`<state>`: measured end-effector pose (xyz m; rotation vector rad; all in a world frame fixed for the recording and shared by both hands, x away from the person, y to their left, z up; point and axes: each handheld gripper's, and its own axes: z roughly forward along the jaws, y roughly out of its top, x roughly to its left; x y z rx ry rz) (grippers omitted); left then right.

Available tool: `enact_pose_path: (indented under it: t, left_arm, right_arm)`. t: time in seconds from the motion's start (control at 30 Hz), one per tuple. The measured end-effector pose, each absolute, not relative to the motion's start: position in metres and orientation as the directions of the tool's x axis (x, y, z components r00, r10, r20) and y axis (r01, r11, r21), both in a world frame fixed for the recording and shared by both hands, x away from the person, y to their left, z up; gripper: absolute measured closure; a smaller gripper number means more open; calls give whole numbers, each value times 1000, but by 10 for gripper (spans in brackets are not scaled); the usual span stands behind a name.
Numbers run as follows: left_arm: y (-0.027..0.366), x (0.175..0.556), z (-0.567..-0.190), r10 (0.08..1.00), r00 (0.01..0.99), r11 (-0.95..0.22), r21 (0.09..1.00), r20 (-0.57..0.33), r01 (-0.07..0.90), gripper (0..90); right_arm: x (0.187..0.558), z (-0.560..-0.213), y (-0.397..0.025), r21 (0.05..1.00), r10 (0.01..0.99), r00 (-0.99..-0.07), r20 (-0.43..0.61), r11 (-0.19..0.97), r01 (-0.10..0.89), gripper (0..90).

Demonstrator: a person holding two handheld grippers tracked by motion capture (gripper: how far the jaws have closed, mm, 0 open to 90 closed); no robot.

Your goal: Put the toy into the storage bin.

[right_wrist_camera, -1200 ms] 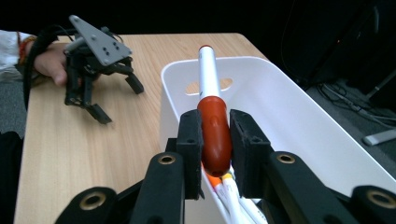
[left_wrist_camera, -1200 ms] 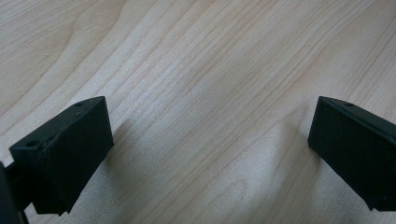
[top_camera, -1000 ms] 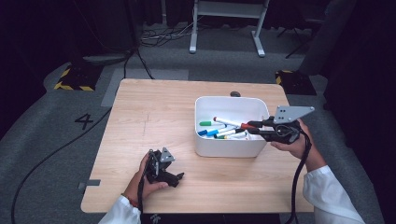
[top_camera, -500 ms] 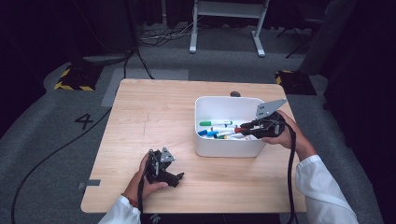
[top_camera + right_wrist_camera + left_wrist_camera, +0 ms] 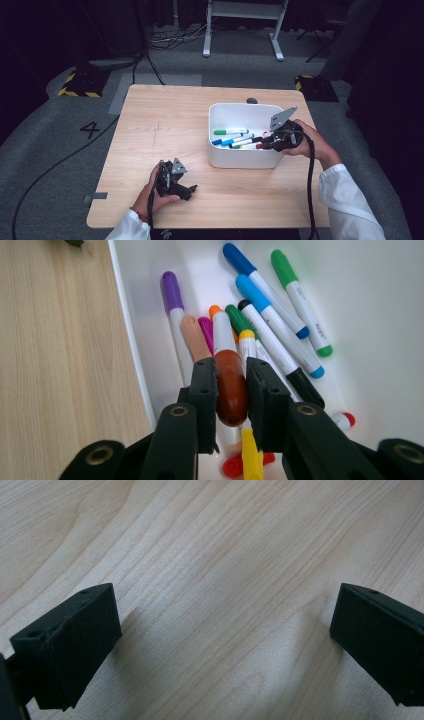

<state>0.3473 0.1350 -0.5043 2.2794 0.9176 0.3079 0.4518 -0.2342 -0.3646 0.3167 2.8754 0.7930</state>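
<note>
High view: the right gripper (image 5: 266,144) is dipped lower into the white bin (image 5: 240,111) than a second ago. Its jaws are clamped on a brown-capped marker (image 5: 230,385), held over the other markers. The left gripper (image 5: 191,189) is rested open on the table (image 5: 165,115).

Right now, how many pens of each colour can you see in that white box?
Blue markers: 2
Green markers: 2
Purple marker: 1
Pink marker: 1
Peach marker: 1
Black marker: 1
Brown marker, in the right gripper: 1
Total: 9; orange, yellow and red ends by the jaws are too hidden.
</note>
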Motion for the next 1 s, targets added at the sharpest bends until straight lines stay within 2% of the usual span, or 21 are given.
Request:
enact_pose_path:
  t: [0.27,0.33,0.4,0.6,0.87,1.0]
  left_arm:
    - [135,347,-504,686,727,-541,650,-24,533,0]
    - [135,347,-504,686,727,-541,651,-24,533,0]
    - [135,347,-504,686,727,-541,651,-24,532,0]
    - [135,347,-504,686,727,-542,650,-24,533,0]
    - [135,347,-504,686,727,-541,651,-24,533,0]
    - [135,347,-504,686,727,-541,650,-24,533,0]
  right_arm:
    - [451,-364,-234,521,256,-961,-102,837,168,744]
    - [452,-363,-234,531,278,-953,-119,829,176,663]
    - [452,-362,-235,540,300,-946,-123,820,189,655]
    - [449,-358,-240,578,343,-927,-149,791,199,535]
    - [439,-347,-255,690,497,-845,-197,683,241,311]
    - [431,-340,-264,725,567,-792,-225,641,253,257]
